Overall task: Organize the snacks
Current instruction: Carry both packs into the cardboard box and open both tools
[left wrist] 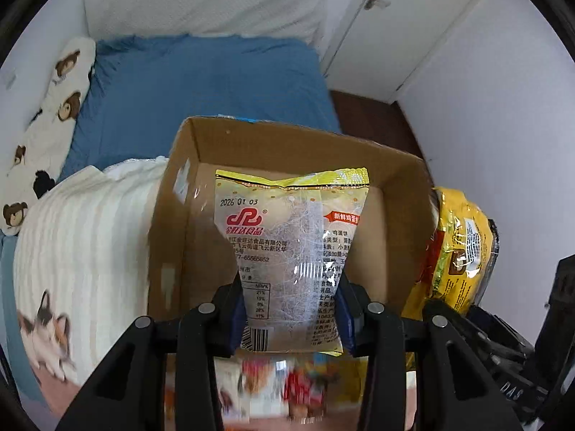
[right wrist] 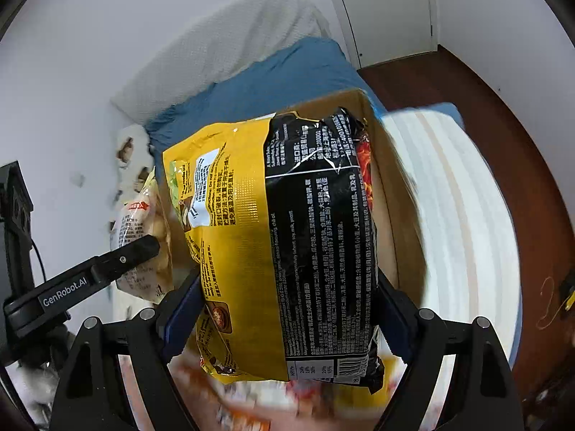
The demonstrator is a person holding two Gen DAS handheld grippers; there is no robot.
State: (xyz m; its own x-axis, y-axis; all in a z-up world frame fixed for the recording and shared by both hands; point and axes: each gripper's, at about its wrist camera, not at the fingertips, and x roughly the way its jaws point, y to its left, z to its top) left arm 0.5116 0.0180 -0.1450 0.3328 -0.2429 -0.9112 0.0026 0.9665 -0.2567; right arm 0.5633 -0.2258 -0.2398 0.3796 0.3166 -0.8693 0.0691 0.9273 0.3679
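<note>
My left gripper (left wrist: 291, 309) is shut on a clear and yellow egg-cake snack bag (left wrist: 287, 244) and holds it over the open cardboard box (left wrist: 172, 222) on the bed. My right gripper (right wrist: 287, 309) is shut on a large yellow and black noodle pack (right wrist: 280, 237), held up beside the box's right wall (right wrist: 391, 194). The noodle pack also shows at the right in the left wrist view (left wrist: 456, 248). The left gripper's finger and its snack bag (right wrist: 140, 222) show at the left in the right wrist view.
The box stands on a striped cream blanket (left wrist: 82, 237) over a blue bedsheet (left wrist: 201, 82). A bear-print pillow (left wrist: 46, 115) lies at the left. More snack packets (left wrist: 287, 384) lie blurred below the grippers. Dark wood floor (right wrist: 503, 151) and a white door (right wrist: 388, 10) lie to the right.
</note>
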